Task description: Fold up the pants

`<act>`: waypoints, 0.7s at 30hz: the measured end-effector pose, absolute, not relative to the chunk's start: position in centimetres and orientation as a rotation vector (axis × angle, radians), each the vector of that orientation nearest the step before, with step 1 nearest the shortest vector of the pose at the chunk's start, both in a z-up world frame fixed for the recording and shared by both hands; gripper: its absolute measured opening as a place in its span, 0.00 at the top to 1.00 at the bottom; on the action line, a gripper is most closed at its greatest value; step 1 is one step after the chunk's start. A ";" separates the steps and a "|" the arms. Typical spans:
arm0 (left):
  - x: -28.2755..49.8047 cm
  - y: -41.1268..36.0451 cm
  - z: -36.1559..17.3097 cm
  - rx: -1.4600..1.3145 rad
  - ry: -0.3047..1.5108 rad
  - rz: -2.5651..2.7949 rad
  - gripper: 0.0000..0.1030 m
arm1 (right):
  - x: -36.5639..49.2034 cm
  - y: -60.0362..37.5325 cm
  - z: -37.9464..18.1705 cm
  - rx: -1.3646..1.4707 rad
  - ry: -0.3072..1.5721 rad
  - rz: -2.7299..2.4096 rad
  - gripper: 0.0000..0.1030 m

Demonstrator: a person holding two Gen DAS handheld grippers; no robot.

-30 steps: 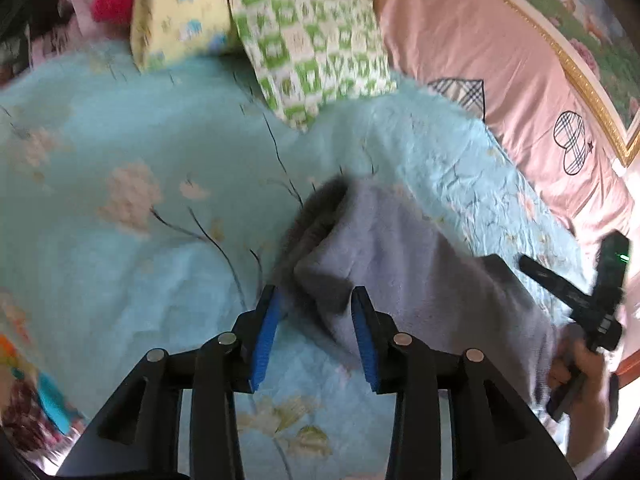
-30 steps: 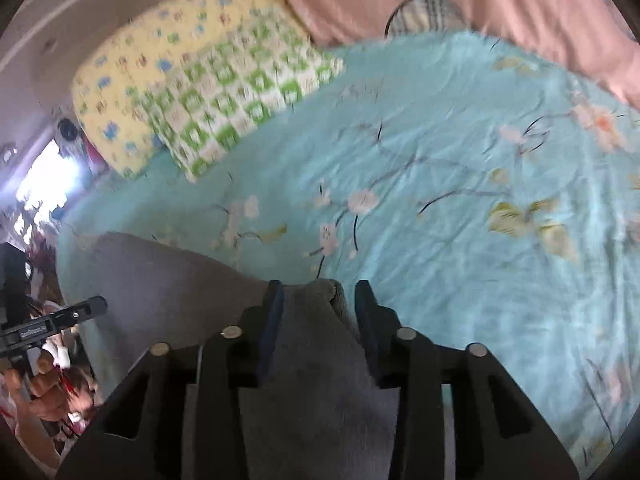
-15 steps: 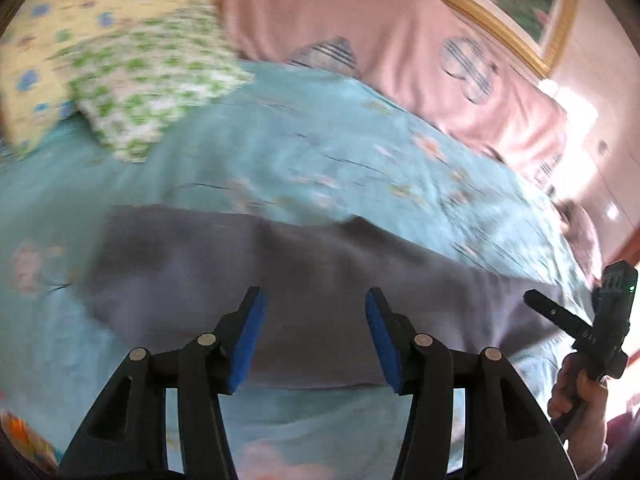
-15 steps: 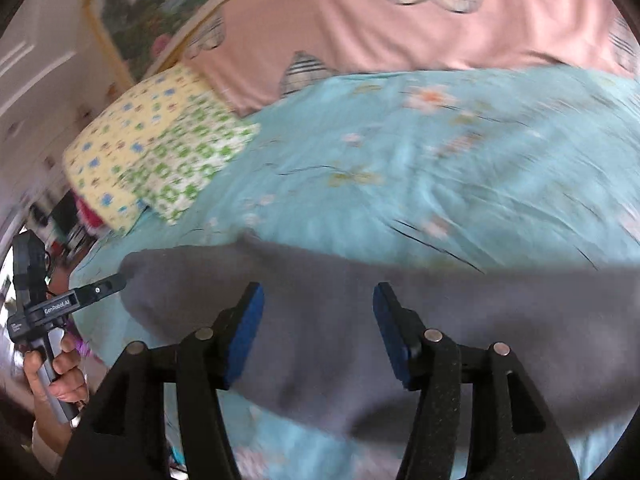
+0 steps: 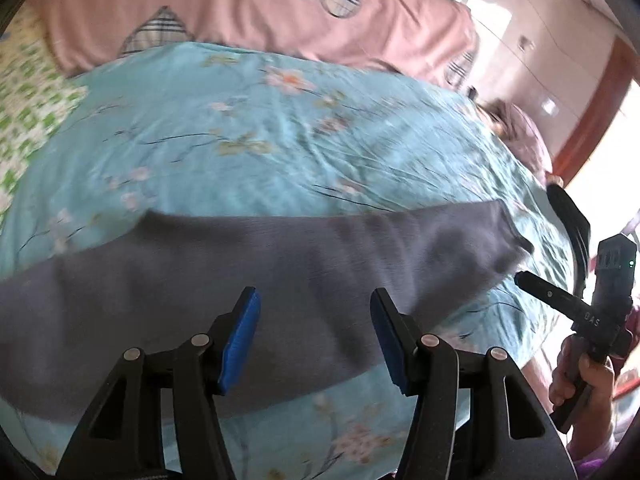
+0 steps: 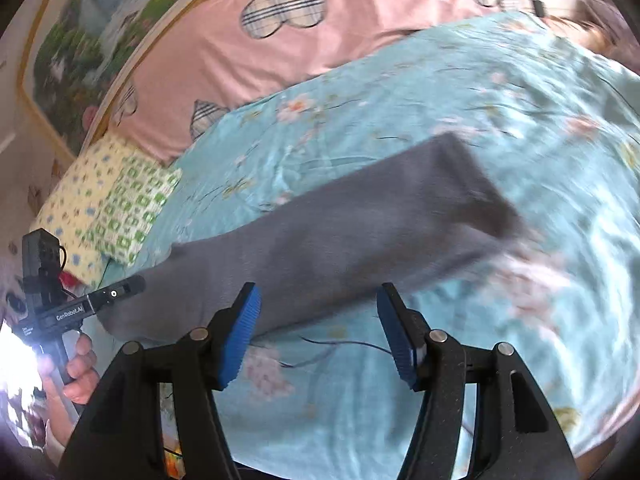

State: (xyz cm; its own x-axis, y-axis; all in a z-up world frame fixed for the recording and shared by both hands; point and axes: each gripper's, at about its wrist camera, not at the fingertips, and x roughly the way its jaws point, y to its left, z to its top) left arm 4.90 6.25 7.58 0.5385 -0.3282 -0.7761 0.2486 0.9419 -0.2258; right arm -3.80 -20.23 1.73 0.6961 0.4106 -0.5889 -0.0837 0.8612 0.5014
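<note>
The grey pants [image 5: 248,280] lie flat in a long band across the turquoise floral bedspread [image 5: 280,128]. My left gripper [image 5: 314,336] hovers over their middle with its jaws opening; the blue pads touch nothing. At the pants' right end a hand [image 5: 580,376] holds the right gripper [image 5: 524,281]. In the right wrist view the pants [image 6: 360,232] run from lower left to upper right. My right gripper [image 6: 318,332] stands open above their near edge, gripping nothing. The left gripper [image 6: 138,282] shows at the pants' left end.
A pink blanket with plaid hearts [image 5: 240,12] lies along the far side of the bed. A green-checked pillow [image 6: 132,208] and a yellow pillow [image 6: 76,192] sit at the left end. A framed picture [image 6: 80,40] hangs behind. Something dark [image 5: 568,216] hangs off the bed's right edge.
Both grippers have let go of the bunched pants end and opened. Both views have swung and rolled, and the pants now lie stretched out in a long band.
</note>
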 end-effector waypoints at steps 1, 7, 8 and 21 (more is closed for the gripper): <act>5.3 5.5 7.5 -0.087 0.951 -0.361 0.44 | -4.0 -20.7 1.6 0.470 0.753 0.272 0.40; 7.0 1.9 7.1 -0.035 0.984 -0.437 0.44 | -4.7 -23.8 0.7 0.545 0.735 0.207 0.40; 7.4 1.3 7.1 -0.025 0.986 -0.448 0.43 | -4.7 -24.3 0.6 0.563 0.730 0.199 0.40; 14.0 -6.4 6.8 0.040 1.091 -0.654 0.42 | -3.1 -27.3 -0.7 0.701 0.721 0.166 0.40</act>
State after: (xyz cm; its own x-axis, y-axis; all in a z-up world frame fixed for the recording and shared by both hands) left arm 13.97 -6.42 6.77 0.2944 -0.4724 -0.8308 0.5102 0.8127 -0.2814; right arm -3.14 -27.33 -0.69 0.7490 0.3703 -0.5494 0.0931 0.7622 0.6406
